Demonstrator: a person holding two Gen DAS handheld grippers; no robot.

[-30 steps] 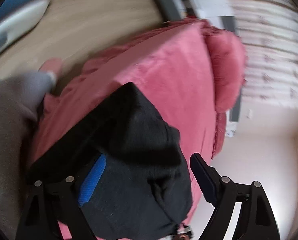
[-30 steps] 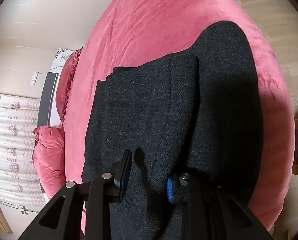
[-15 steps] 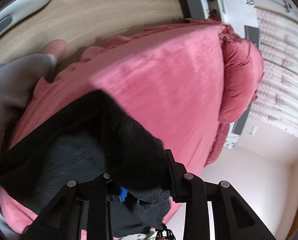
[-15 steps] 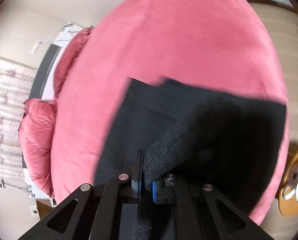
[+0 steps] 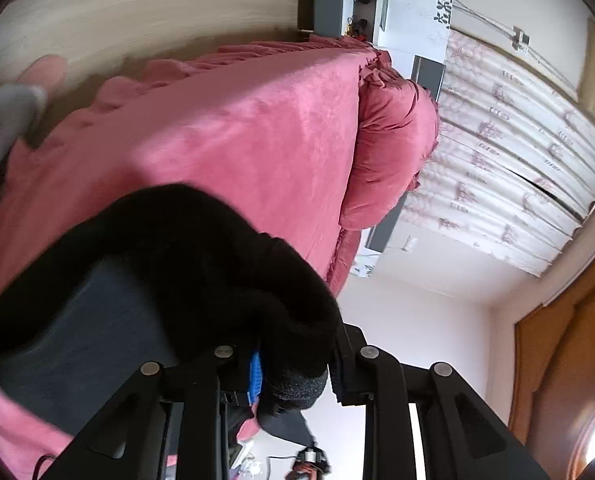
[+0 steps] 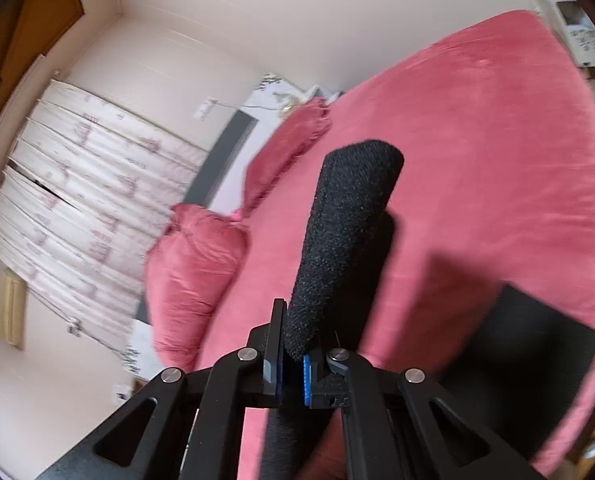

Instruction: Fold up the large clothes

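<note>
Item: black garment (image 5: 201,264), edge pinched in both our left gripper (image 5: 297,364) and right gripper (image 6: 293,364), lifted for folding; next, carry toward twelve o'clock over the pink bed (image 6: 477,152).

Soft daylight is filling both views; motion blur is smearing edges, fisheye is bending the curtains (image 6: 77,200), dark garment (image 5: 201,264) is losing detail.

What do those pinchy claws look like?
Both are black. The left gripper and right gripper each have two flat fingers on angled black arms with triangular cut-outs and round silver rivets. The finger pads are bright blue and ribbed. A grey sleeve shows at the left view's edge.
</note>
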